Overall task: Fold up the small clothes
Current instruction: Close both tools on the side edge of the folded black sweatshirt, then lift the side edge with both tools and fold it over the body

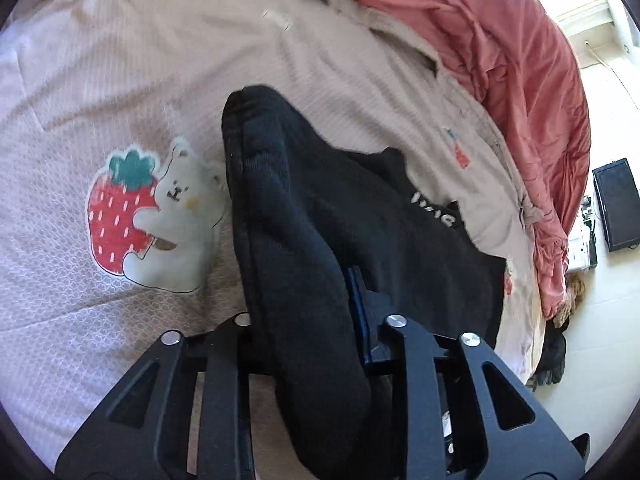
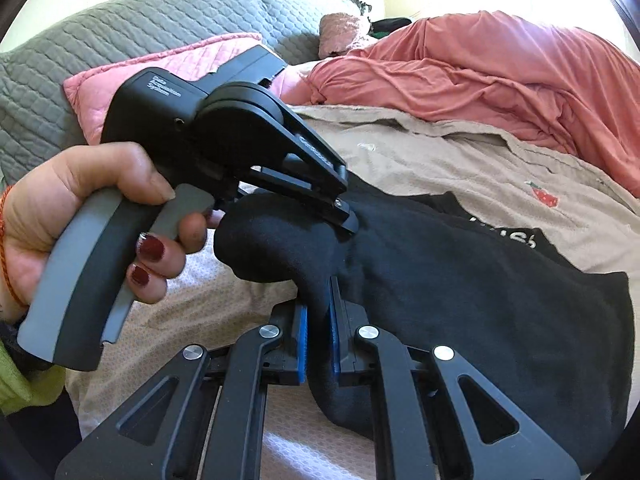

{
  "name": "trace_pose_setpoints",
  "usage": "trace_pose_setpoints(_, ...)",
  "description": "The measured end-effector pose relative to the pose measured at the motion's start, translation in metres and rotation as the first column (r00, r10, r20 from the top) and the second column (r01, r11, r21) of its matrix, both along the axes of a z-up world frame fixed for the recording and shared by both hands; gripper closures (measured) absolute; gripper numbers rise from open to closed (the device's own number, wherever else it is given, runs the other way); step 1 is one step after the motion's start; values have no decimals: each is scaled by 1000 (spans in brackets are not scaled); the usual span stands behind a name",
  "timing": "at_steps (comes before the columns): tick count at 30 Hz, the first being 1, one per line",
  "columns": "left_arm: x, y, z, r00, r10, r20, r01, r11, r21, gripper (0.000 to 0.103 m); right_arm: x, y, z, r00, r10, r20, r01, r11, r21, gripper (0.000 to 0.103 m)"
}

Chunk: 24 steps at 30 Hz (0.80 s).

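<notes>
A small black garment [image 1: 360, 232] with white lettering lies on a beige bedspread [image 1: 120, 80]; it also shows in the right wrist view [image 2: 480, 300]. My left gripper [image 1: 308, 320] is shut on a bunched edge of the black garment and lifts it off the bed. My right gripper [image 2: 318, 320] is shut on another fold of the same edge, its blue pads [image 2: 301, 344] pressed to the cloth. The left gripper [image 2: 344, 216], held by a hand, shows in the right wrist view just beyond the right one.
A strawberry-and-bear print [image 1: 148, 216] marks the bedspread left of the garment. A crumpled salmon-red blanket [image 2: 500, 68] lies along the far side. A grey quilted pillow [image 2: 120, 28] and a pink pillow [image 2: 160, 68] lie behind. The bed edge and floor [image 1: 600, 340] are at right.
</notes>
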State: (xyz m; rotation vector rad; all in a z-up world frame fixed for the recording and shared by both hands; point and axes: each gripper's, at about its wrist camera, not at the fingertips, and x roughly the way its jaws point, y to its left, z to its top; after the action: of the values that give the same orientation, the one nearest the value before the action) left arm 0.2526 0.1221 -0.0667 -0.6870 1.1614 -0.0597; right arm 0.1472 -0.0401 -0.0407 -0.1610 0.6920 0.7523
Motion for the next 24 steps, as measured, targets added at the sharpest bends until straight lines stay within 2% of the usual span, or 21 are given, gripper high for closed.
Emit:
trace_pose_setpoints(6, 1, -28, 34, 998, -29, 63, 26, 999, 43, 88, 3, -32, 19, 999, -45, 18, 44, 998, 42, 96)
trace_pose_setpoints(13, 17, -94, 64, 990, -109, 88, 100, 990, 98, 88, 6, -94, 32, 989, -146, 7, 145, 985, 97, 96)
trace_pose_setpoints(19, 29, -152, 72, 981, -184, 68, 172, 973, 154, 88, 7, -142, 35, 974, -222, -42, 225, 967, 122, 96)
trace_pose_setpoints(24, 35, -202, 65, 967, -251, 30, 241, 950, 199, 88, 4, -175, 28, 955, -272, -116, 287, 949, 133, 96)
